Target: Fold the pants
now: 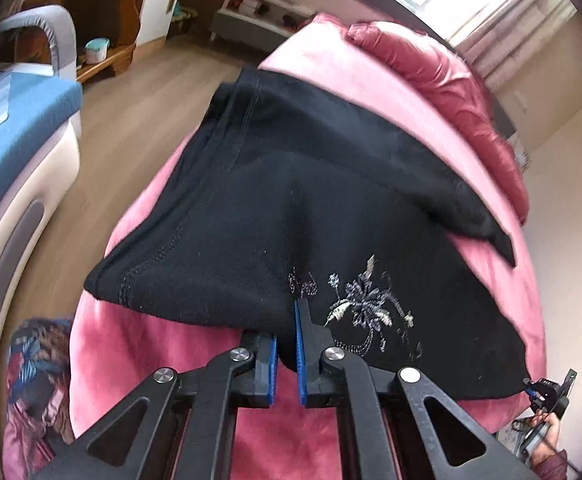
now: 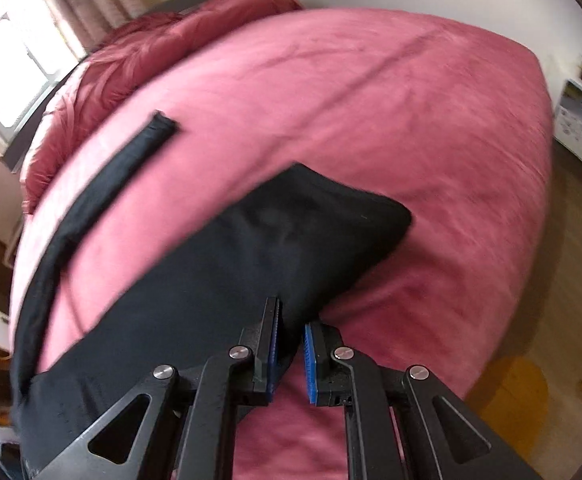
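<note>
The left gripper [image 1: 287, 350] has its blue-padded fingers [image 1: 301, 354] clamped on the near edge of the black pants [image 1: 291, 184]. The right gripper [image 2: 291, 350] pinches another part of that edge between its own fingers [image 2: 311, 360]. The pants lie partly lifted on a pink bed [image 2: 371, 120], a silver flower print [image 1: 365, 308] near the left grip. To fold well, both grips should probably carry the edge evenly, keeping the cloth taut and corners level.
</note>
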The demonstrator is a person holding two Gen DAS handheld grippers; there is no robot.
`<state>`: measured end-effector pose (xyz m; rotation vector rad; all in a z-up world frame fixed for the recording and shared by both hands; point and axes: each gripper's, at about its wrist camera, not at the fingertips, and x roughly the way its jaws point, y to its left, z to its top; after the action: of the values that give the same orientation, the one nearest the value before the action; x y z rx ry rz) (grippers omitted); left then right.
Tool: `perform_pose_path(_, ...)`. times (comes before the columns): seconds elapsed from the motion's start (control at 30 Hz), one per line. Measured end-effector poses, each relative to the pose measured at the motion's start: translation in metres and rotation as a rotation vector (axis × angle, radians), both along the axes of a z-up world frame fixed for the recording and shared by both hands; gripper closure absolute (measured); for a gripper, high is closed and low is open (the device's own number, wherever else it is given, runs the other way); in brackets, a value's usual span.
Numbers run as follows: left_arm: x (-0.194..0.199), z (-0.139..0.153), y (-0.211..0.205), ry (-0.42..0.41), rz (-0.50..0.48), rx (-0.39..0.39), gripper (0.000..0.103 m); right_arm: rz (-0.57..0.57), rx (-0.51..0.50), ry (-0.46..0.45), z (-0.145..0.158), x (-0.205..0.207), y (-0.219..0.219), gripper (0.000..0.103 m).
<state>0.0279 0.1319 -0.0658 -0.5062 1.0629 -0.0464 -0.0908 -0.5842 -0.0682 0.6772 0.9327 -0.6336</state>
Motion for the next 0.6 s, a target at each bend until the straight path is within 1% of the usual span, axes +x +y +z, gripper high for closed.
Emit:
perform_pose_path(0.07, 0.003, -0.003, -0.003, 0.024, -0.003, 0.018, 0.096, -0.020, 0.000, 0.029, -0.009, -0.005, -0.005, 0.092)
perform_pose_path(0.13, 0.012, -0.001, -0.001, 0.048, -0.013, 0.025, 0.091, -0.033, 0.006, 0.051, -0.016, -0.008, -0.008, 0.092)
perform_pose_path(0.17, 0.012, 0.000, -0.001, 0.052, -0.008, 0.022, 0.088, -0.039, 0.007, 0.061, -0.018, -0.008, -0.009, 0.091)
perform_pose_path(0.2, 0.013, 0.001, 0.001, 0.054, -0.003, 0.027, 0.080, -0.037, 0.003, 0.067, -0.018, -0.008, -0.010, 0.090)
perform_pose_path(0.27, 0.012, 0.002, 0.006, 0.058, -0.010, 0.026, 0.076, -0.030, -0.019, 0.082, -0.014, -0.006, -0.007, 0.079)
perform_pose_path(0.3, 0.011, 0.002, 0.011, 0.065, 0.000, 0.014, 0.073, -0.031, -0.037, 0.099, -0.010, -0.006, -0.006, 0.066)
perform_pose_path(0.33, 0.010, 0.001, 0.016, 0.072, 0.011, -0.009, 0.072, -0.031, -0.054, 0.106, -0.006, -0.006, -0.004, 0.056)
perform_pose_path(0.37, 0.008, -0.001, 0.024, 0.080, 0.026, -0.032, 0.071, -0.027, -0.079, 0.110, -0.001, -0.006, -0.001, 0.053)
perform_pose_path(0.5, 0.001, -0.013, 0.051, 0.090, 0.101, -0.114, 0.066, 0.034, -0.213, 0.106, 0.027, 0.000, 0.027, 0.050)
perform_pose_path(0.53, 0.003, -0.016, 0.061, 0.099, 0.143, -0.156, 0.066, 0.060, -0.227, 0.094, 0.033, 0.004, 0.036, 0.046)
perform_pose_path(0.6, 0.007, -0.022, 0.073, 0.097, 0.198, -0.216, 0.066, 0.146, -0.231, 0.053, 0.041, 0.017, 0.064, 0.044)
